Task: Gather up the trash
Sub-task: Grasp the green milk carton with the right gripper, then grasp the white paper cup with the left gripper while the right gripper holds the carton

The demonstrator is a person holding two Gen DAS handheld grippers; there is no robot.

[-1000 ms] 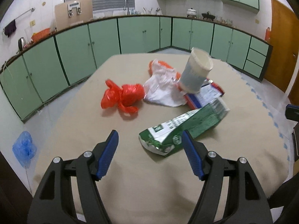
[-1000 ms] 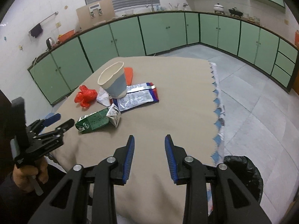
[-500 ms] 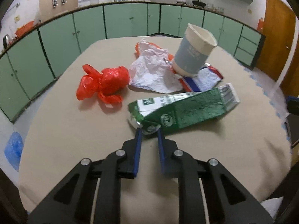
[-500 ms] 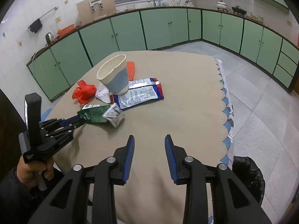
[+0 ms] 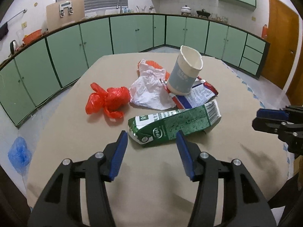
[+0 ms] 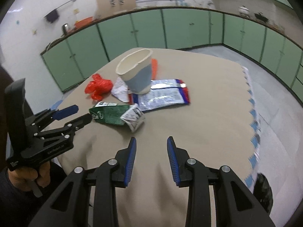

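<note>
A flattened green carton lies on the beige tablecloth. Its near end sits just ahead of my left gripper, whose jaws are opening; the pads do not touch it. Behind it are a red plastic bag, crumpled white paper, a paper cup and a foil wrapper under the cup. My right gripper hovers open and empty over bare cloth, short of the carton. The left gripper shows there too, with a hand on its handle.
A black bin bag sits on the floor past the table's scalloped right edge. A blue plastic bag lies on the floor at left. Green cabinets ring the room. The right gripper pokes in at the right.
My left jaws went nearly shut at the carton's near end, then spread again, and the carton has shifted. The right gripper has swung left, closer to the trash pile.
</note>
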